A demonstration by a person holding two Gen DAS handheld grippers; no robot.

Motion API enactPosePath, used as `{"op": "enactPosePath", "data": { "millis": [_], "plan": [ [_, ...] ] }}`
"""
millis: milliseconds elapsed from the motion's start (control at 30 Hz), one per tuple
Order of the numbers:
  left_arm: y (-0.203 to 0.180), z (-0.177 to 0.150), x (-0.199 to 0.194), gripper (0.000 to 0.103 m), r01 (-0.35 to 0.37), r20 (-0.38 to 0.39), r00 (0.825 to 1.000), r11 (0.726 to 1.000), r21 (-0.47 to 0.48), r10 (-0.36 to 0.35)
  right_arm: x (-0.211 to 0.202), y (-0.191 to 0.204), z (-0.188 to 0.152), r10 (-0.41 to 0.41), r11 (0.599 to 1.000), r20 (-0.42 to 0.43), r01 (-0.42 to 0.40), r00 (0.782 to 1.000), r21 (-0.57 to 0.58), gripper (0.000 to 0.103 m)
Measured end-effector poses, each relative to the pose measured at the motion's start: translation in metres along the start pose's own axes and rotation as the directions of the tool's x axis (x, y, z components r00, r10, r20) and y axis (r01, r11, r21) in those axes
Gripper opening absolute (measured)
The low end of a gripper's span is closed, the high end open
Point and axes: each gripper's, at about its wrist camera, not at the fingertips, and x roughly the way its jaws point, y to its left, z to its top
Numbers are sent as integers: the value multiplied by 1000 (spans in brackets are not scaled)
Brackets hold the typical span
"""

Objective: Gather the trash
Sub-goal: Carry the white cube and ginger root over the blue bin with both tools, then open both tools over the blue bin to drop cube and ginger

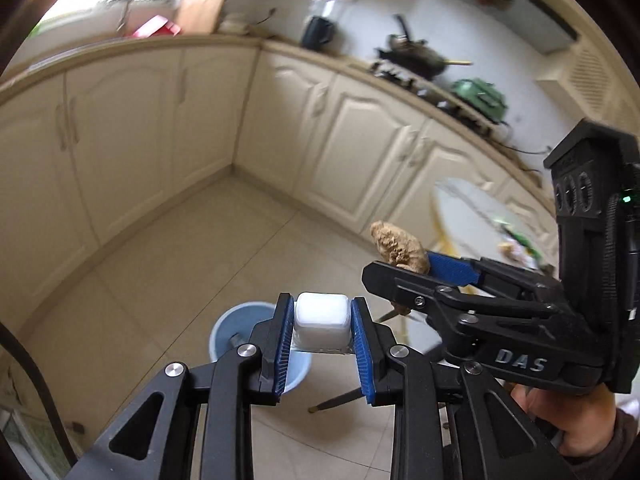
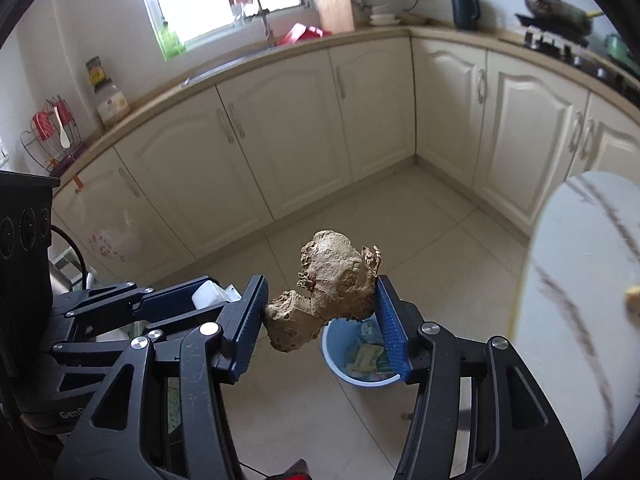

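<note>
Ginger (image 2: 328, 292), a knobby brown piece, is pinched between the blue pads (image 2: 390, 328) of the right gripper (image 2: 320, 320), and its top part rises above the fingertips. Below and just beyond this gripper stands a blue bin (image 2: 340, 368) on the tiled floor (image 2: 440, 240), with paper scraps inside. The left gripper (image 1: 322, 338) is closed on a small white cup (image 1: 322, 316), which sits squarely between its pads (image 1: 285, 344). The bin (image 1: 228, 328) shows under the left finger of this gripper. The right gripper (image 1: 404, 276) is just to the right of the left one, a hand (image 1: 576, 420) holding it. A round table (image 2: 580, 280) is at the right side, cream cabinets (image 2: 280, 140) are far ahead.
</note>
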Motion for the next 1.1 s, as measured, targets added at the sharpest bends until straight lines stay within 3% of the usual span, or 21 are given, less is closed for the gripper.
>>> {"op": "enactPosePath", "data": {
  "millis": [233, 333, 433, 500, 600, 700, 833, 1000, 1100],
  "plan": [
    [42, 13, 52, 24, -32, -73, 997, 998, -60, 28, 100, -26, 6, 0, 997, -121, 9, 993, 75, 53],
    [55, 21, 79, 24, -27, -106, 994, 997, -77, 19, 126, -40, 11, -23, 995, -132, 36, 991, 98, 62],
    [64, 31, 113, 24, -16, -140, 990, 995, -95, 2, 135, -52, 15, -76, 989, -113, 90, 991, 121, 66],
    [68, 38, 135, 24, -12, -165, 986, 996, -89, -3, 135, -61, 16, -122, 981, -94, 135, 988, 138, 77],
    [67, 47, 165, 26, -24, -184, 983, 996, -84, 8, 138, -71, 18, -142, 976, -90, 154, 986, 151, 82],
    [65, 52, 185, 38, -48, -190, 981, 995, -91, 30, 140, -77, 20, -125, 978, -101, 140, 987, 155, 83],
    [59, 56, 189, 58, -61, -181, 983, 993, -100, 42, 138, -78, 20, -101, 980, -106, 117, 989, 159, 85],
    [53, 57, 171, 59, -101, -166, 983, 986, -132, 79, 129, -68, 27, -72, 986, -89, 84, 993, 145, 89],
    [45, 61, 140, 61, -158, -127, 982, 978, -135, 141, 117, -55, 33, -48, 991, -71, 57, 996, 120, 90]
  ]
}}
